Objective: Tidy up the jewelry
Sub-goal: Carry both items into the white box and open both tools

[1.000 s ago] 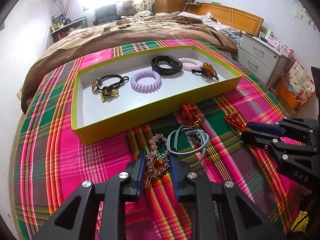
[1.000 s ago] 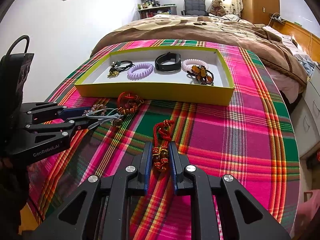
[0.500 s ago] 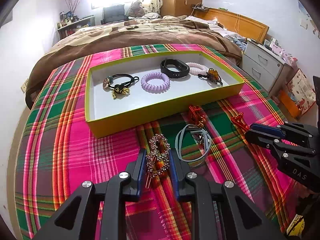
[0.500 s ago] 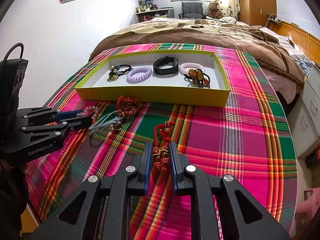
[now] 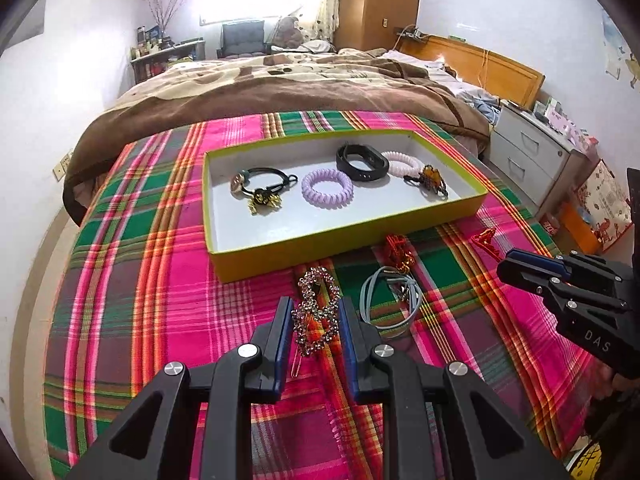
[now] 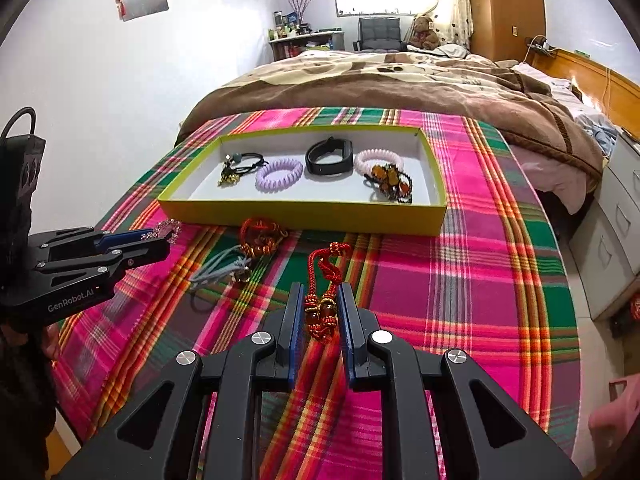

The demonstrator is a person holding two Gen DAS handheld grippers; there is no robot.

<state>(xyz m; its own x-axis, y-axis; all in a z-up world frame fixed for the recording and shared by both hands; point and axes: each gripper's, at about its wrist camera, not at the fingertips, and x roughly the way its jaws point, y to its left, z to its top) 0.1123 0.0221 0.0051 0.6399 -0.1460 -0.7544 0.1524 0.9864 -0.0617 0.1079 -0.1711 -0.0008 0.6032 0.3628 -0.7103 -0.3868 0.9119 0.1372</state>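
My left gripper is shut on a rhinestone hair clip and holds it above the plaid cloth, in front of the yellow tray. My right gripper is shut on a red knotted cord bracelet with amber beads, also raised. The tray holds a black hair tie with charms, a purple coil tie, a black band, a pink coil tie and an amber bead bracelet. A grey cord loop and a red-orange bracelet lie on the cloth.
The plaid cloth covers a round table against a bed with a brown blanket. White drawers stand to the right. The right gripper shows at the right edge of the left wrist view, the left gripper at the left edge of the right wrist view.
Both grippers have risen and pulled back from the tray with their pieces held. The hair clip and the red bracelet have lifted off the cloth.
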